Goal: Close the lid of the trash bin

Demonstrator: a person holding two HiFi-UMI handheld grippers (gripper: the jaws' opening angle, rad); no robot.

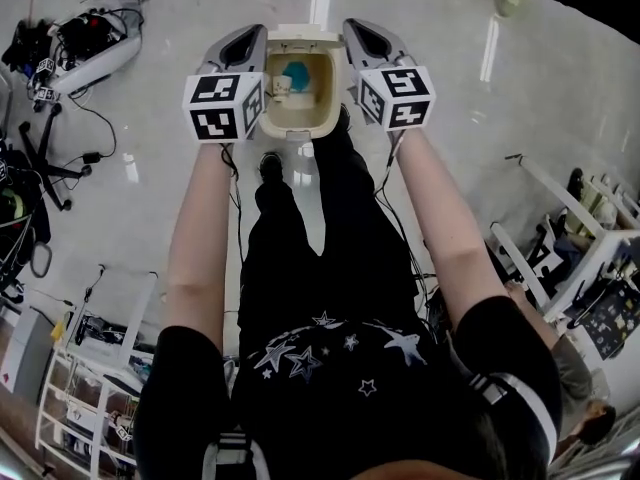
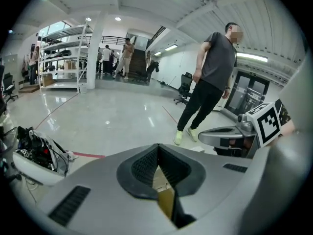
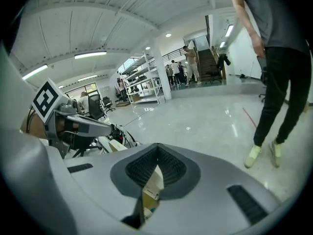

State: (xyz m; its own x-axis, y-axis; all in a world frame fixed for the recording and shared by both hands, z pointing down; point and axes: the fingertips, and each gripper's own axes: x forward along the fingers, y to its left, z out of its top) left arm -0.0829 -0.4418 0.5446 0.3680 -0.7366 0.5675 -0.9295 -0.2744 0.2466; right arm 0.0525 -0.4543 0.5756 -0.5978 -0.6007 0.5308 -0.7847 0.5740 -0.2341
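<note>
The floor point(image 1: 560, 118) is polished grey and glossy, mirroring the ceiling lights; the trash bin point(image 1: 296, 128) looks like smooth cream plastic with a faint sheen; the left tool point(image 1: 243, 40) and the right tool point(image 1: 367, 33) have matt grey plastic shells; their pads point(image 2: 142, 168) are dark, ribbed and rubbery-looking; the marker cube point(image 1: 222, 106) on each is flat, matt black and white; the person's top point(image 1: 340, 378) is soft black cloth printed with pale stars; the shelf frame point(image 1: 70, 398) looks like white-painted metal.
</note>
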